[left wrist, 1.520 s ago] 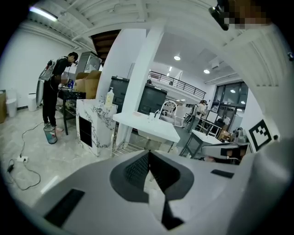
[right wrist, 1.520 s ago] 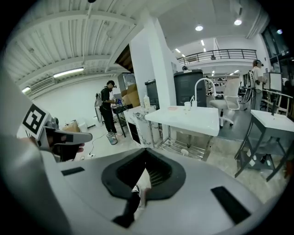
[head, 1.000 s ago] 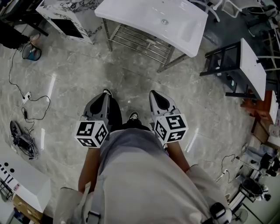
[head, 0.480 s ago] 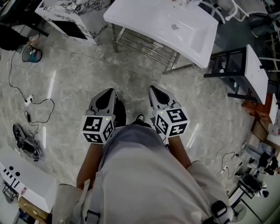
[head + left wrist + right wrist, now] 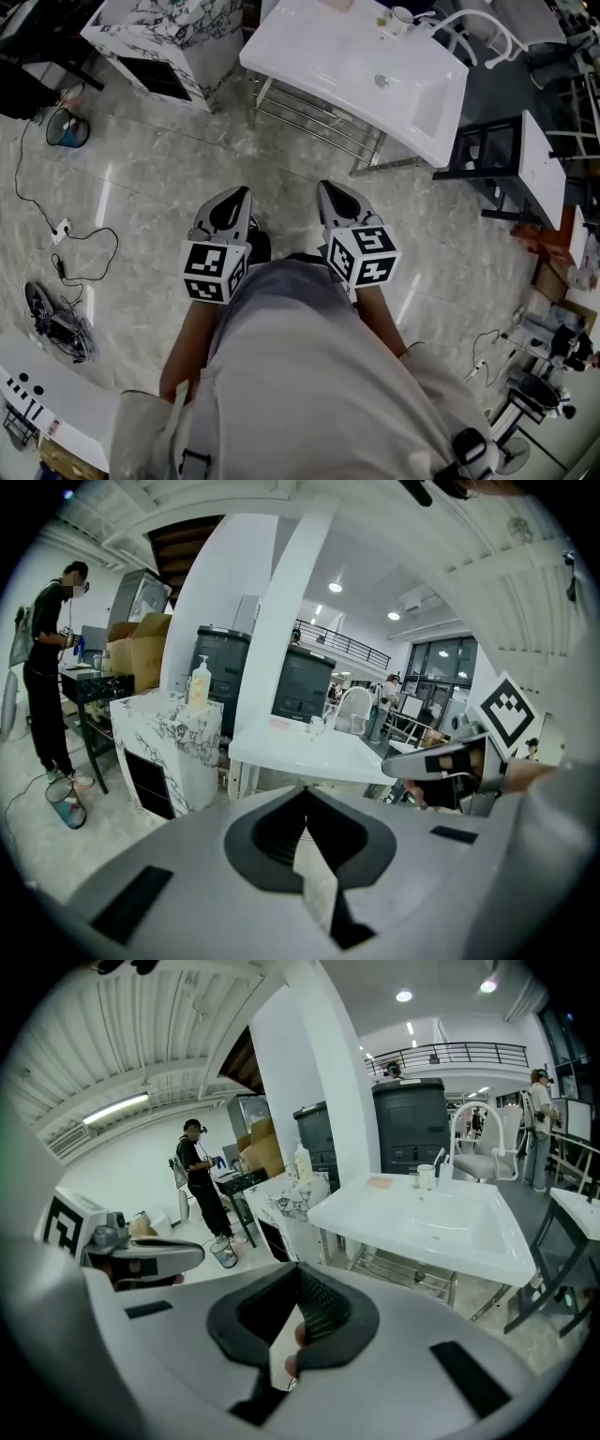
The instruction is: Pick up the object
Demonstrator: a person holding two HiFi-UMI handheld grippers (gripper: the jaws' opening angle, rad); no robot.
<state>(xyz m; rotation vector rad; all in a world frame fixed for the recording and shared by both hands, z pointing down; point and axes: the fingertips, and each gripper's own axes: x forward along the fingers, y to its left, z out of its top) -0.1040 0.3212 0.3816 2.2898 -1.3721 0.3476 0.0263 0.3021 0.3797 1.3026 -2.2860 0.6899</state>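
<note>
At the upper left of the head view stands a marble-patterned cabinet (image 5: 155, 37); below it, at centre, the left gripper (image 5: 242, 192) has its jaws pressed together on nothing. Just to its right, the right gripper (image 5: 325, 186) is likewise closed and empty. Which object is meant cannot be told: a small cup (image 5: 400, 16) and a flat pink item (image 5: 379, 1182) sit at the far edge of the white sink basin (image 5: 328, 66) at the upper right, well apart from both grippers, so 1 gripper should probably spread its jaws before reaching over the bowl.
</note>
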